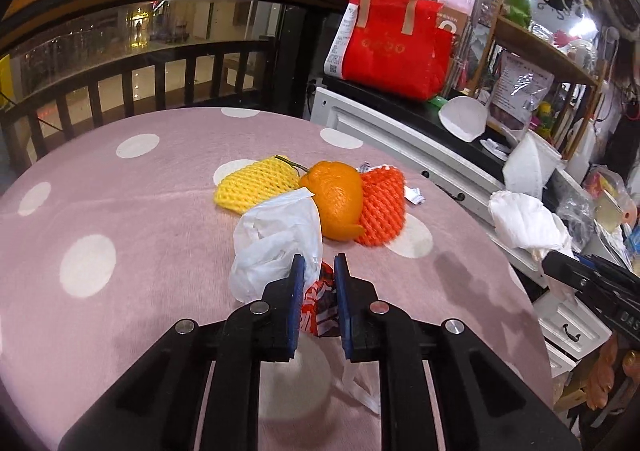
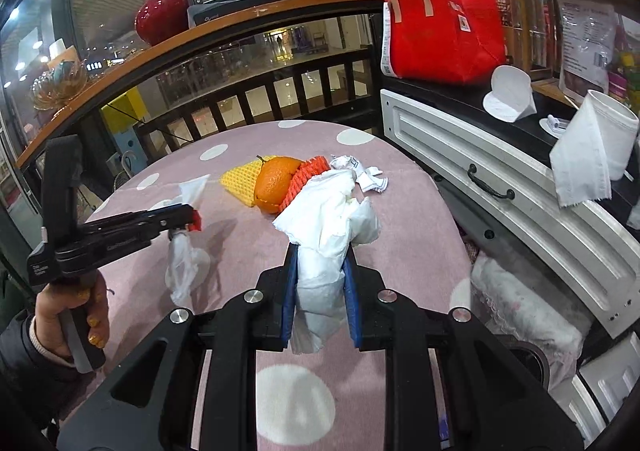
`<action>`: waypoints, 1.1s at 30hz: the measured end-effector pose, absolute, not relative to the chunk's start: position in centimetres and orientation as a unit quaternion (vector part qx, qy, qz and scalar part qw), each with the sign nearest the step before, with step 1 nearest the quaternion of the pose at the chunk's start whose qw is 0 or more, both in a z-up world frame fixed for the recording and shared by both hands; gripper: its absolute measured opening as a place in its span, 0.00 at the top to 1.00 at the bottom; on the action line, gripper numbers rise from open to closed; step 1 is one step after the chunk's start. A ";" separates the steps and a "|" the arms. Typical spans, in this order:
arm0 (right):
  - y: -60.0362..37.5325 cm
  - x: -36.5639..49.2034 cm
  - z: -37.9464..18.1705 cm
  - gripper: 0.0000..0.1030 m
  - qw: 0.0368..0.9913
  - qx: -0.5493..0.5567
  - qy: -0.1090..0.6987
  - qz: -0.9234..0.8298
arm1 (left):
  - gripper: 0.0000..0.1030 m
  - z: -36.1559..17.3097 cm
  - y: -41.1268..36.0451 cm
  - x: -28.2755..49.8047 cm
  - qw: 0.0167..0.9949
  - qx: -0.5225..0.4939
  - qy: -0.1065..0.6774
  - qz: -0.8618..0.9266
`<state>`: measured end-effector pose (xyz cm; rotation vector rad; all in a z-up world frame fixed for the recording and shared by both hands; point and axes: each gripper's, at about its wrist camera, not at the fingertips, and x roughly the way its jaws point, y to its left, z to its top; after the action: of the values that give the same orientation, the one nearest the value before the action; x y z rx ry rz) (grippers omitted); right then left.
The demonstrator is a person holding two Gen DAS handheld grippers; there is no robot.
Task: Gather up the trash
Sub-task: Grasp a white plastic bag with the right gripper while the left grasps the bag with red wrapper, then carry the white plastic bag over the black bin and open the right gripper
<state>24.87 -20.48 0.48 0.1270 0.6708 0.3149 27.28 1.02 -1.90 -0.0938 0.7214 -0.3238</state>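
A: Trash status?
B: Left hand-held gripper (image 1: 319, 265) was clamped on a red-and-white wrapper (image 1: 318, 301) together with a thin white plastic bag (image 1: 276, 239), lifted off the pink dotted bench (image 1: 120, 211).
A: Right?
B: Right hand-held gripper (image 2: 320, 251) was level above the bench, clamped on a crumpled white paper wad (image 2: 326, 235). The orange (image 1: 336, 203) and foam nets lay just past both.

Matt black plastic tongs (image 1: 320, 263) with blue pads gripped a glossy red wrapper (image 1: 320, 303) and thin white plastic bag (image 1: 276, 239); crumpled tissue paper (image 2: 332, 211) and foam netting (image 1: 256, 183) lay on the table's (image 1: 120, 211) soft pink cloth.
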 end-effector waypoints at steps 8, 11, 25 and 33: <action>-23.1 19.8 -0.2 0.79 0.931 0.066 0.332 0.137 | 0.85 -0.9 -1.2 21.7 0.916 -0.054 0.346 -0.195; -24.7 17.7 -0.6 0.79 0.932 0.069 0.334 0.123 | 0.85 -0.5 -2.8 19.7 0.913 -0.051 0.340 -0.219; -34.2 10.8 -7.5 0.79 0.904 0.106 0.414 0.014 | 0.85 0.4 -14.5 12.3 0.883 -0.012 0.316 -0.346; -36.6 11.9 -14.9 0.79 0.866 0.141 0.480 -0.026 | 0.85 -1.3 -19.6 10.4 0.863 0.011 0.329 -0.383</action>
<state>11.89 -36.57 -14.90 0.2952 1.0047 -0.0538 10.41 -19.55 -1.26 0.0226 0.6893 -0.8023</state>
